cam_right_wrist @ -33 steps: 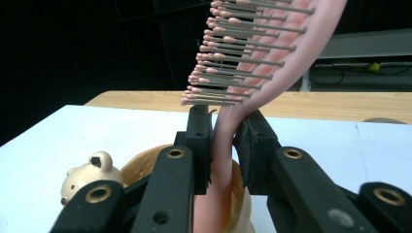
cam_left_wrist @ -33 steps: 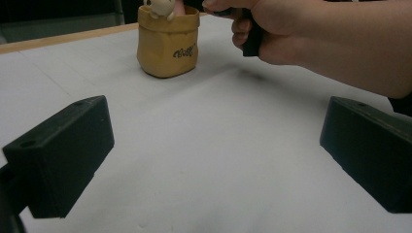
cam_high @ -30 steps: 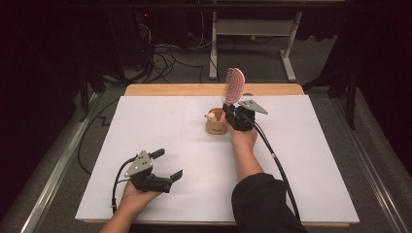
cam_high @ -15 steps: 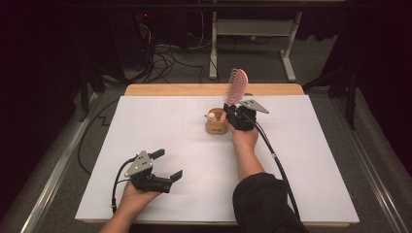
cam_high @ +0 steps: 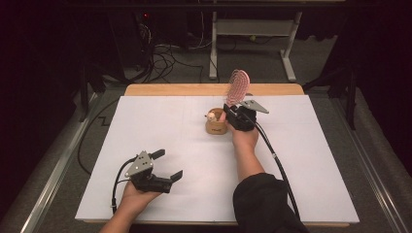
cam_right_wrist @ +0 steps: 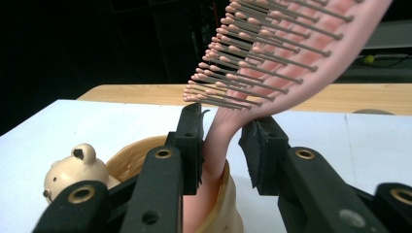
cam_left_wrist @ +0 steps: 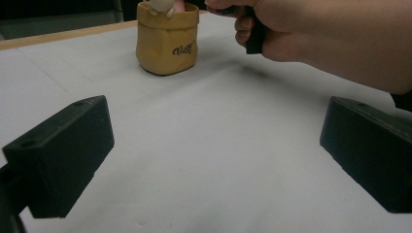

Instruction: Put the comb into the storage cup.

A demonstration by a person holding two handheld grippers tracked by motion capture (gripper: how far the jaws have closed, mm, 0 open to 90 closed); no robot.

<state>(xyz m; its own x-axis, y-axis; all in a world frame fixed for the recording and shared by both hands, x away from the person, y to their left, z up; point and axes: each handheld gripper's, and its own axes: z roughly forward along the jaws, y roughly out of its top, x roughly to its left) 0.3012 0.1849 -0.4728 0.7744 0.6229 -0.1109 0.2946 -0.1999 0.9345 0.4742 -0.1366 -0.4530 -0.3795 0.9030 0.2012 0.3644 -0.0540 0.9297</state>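
Yellow cup stands upright on the white tabletop, toward the far edge, about mid-width; dark lettering on its side in the left claw view. Landmark for everything below.

Pink hairbrush has its handle down inside the cup, bristle head sticking up and out above the rim on the cup's right, tilted away from the person. In the right claw view the handle drops into the cup against its right inner wall, and the bristles face left, toward the cup's far side.

Small cream bear figure sits in the cup too, at its left rim, head above the edge.

Right claw is just right of the cup, touching or nearly touching its rim, with the right hand behind it. Its jaws have just been opening: the brush handle is between them, the left pad close to or brushing the handle, the right pad with a clear gap. Not pinching, slightly spread.

Left claw is well away from the cup, nearer the person and to the cup's left, on or just over the tabletop, held by the left hand. Jaws spread wide, nothing between them, pointing toward the cup.
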